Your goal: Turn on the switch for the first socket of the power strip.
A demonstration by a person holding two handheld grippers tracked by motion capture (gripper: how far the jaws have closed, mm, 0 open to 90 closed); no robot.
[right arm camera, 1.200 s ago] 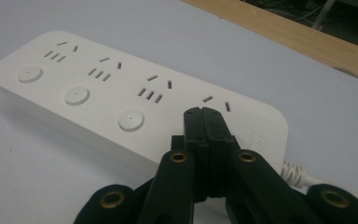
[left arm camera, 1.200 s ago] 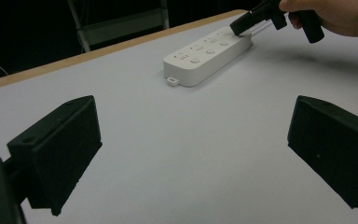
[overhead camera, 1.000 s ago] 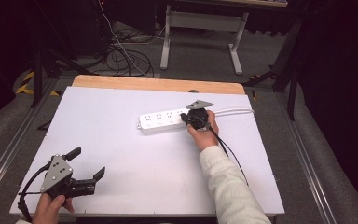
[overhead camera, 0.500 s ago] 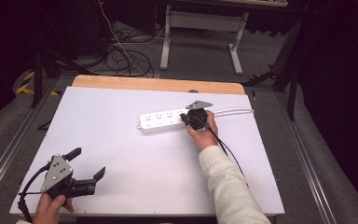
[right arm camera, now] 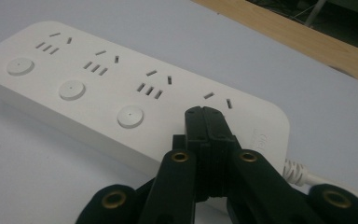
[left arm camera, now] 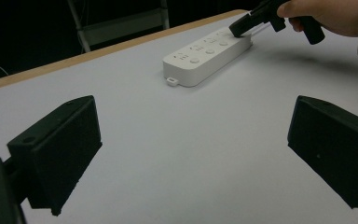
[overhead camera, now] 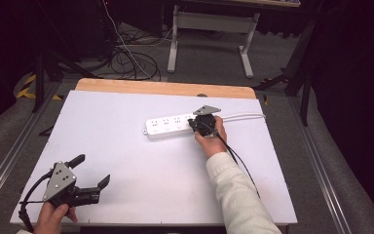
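Observation:
A white power strip (overhead camera: 168,126) (left arm camera: 205,56) (right arm camera: 98,84) lies flat on the white table, with several sockets and round buttons along its top. My right gripper (overhead camera: 193,124) (right arm camera: 204,114) (left arm camera: 237,29) is shut with nothing between its jaws. Its tips rest on the strip's top at the socket nearest the cord end, and they hide whatever lies under them. My left gripper (overhead camera: 93,169) (left arm camera: 193,140) stands open near the table's front left corner, far from the strip and pointing toward it.
The strip's white cord (overhead camera: 246,116) (right arm camera: 303,175) runs off to the right. The table (overhead camera: 126,107) has a wooden strip (overhead camera: 165,87) along its far edge. Metal frames and cables (overhead camera: 131,63) stand on the floor beyond.

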